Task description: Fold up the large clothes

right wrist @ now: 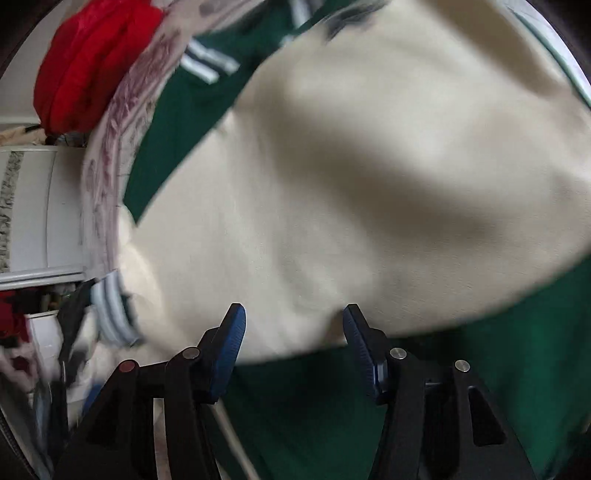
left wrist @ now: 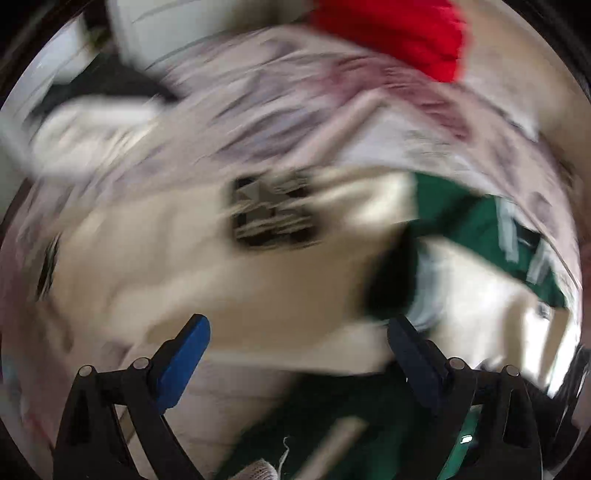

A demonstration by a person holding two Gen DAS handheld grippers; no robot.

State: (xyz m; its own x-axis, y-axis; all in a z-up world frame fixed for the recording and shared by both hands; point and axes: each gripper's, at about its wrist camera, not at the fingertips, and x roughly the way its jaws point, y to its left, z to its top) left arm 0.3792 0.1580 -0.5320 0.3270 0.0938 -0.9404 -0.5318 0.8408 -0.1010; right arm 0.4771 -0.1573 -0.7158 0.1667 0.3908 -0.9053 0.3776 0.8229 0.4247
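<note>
A large cream garment (right wrist: 369,166) with green sleeves (right wrist: 192,110) and striped cuffs (right wrist: 110,314) lies spread on a patterned sheet. In the left wrist view the same cream garment (left wrist: 221,266) is blurred and shows a dark printed patch (left wrist: 273,214) and a green part (left wrist: 472,221). My left gripper (left wrist: 299,323) hangs over it, jaws wide apart and nothing between them. My right gripper (right wrist: 293,314) is open above the cream fabric's lower edge, where it meets green cloth (right wrist: 480,369). Its pads press on nothing.
A red garment (right wrist: 92,66) lies at the sheet's far edge, also seen as the red garment (left wrist: 399,33). The pale pink-patterned sheet (right wrist: 110,147) covers the surface under the clothes. White furniture (right wrist: 37,210) stands at the left, with clutter (right wrist: 44,332) below it.
</note>
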